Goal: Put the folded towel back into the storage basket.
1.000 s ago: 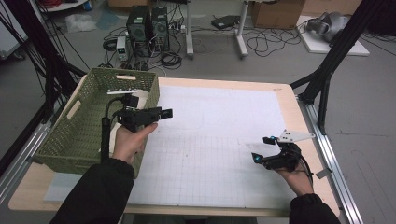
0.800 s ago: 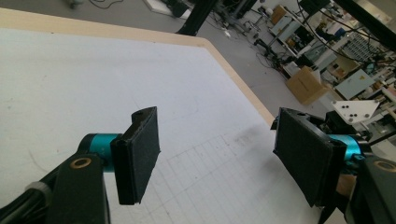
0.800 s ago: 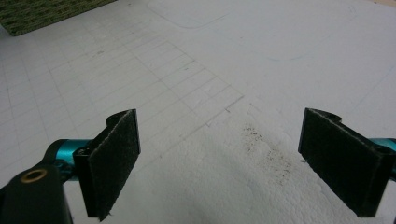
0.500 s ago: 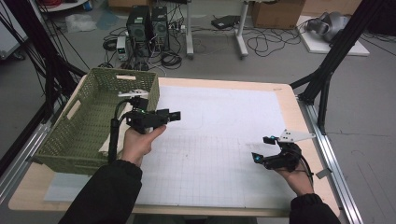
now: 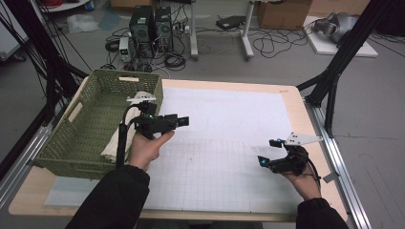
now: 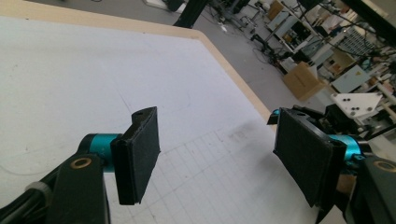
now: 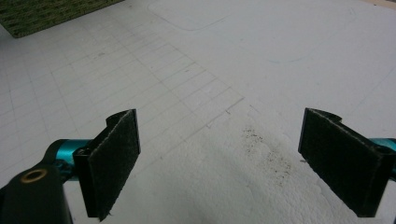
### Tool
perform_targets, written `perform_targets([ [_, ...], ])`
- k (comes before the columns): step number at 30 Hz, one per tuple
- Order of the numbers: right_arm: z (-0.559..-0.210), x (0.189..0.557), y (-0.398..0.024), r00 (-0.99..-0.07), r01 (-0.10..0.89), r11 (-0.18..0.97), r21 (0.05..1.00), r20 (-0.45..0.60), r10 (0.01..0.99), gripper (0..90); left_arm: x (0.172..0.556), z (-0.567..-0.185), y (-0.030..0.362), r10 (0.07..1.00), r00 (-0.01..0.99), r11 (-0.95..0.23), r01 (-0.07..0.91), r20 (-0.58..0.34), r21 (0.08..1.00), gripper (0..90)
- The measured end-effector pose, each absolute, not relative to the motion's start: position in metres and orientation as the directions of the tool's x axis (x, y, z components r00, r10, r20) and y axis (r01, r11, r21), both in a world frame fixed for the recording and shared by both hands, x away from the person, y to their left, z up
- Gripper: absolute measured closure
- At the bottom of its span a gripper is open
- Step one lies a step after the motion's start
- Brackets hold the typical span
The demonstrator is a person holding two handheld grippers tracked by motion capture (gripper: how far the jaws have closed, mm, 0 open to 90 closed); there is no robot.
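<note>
Both tools gape empty: left tool (image 5: 184, 121) beside green basket (image 5: 86, 129), right tool (image 5: 261, 161) over white mat (image 5: 229, 124).

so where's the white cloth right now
In the high view the white cloth lies inside the green basket at the table's left, just beside the left gripper.

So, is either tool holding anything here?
No. The left tool and the right tool both have open jaws with nothing between them.
</note>
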State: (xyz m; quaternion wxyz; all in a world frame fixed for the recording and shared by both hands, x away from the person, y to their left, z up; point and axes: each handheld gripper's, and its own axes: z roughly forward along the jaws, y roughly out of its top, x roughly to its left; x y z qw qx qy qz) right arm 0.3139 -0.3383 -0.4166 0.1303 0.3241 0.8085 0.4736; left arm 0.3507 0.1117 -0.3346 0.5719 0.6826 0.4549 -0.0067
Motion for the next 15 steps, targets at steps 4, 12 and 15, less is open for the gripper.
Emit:
perform_targets([
  [4,-0.4167,0.3139,-0.3382,-0.756,0.403,0.342,0.849,0.098,0.647,12.0,0.3482,-0.3356,0.1085,0.622,0.590,0.061,0.618,-0.514,0.784,31.1],
  [12,-0.4165,0.3142,-0.3384,-0.758,0.398,0.344,0.850,0.094,0.645,12.0,0.3445,-0.3388,0.1048,0.636,0.593,0.045,0.610,-0.494,0.791,31.2],
  [15,-0.4162,0.3144,-0.3379,-0.757,0.398,0.341,0.851,0.095,0.647,12.0,0.3425,-0.3380,0.1029,0.642,0.596,0.042,0.600,-0.482,0.799,31.2],
])
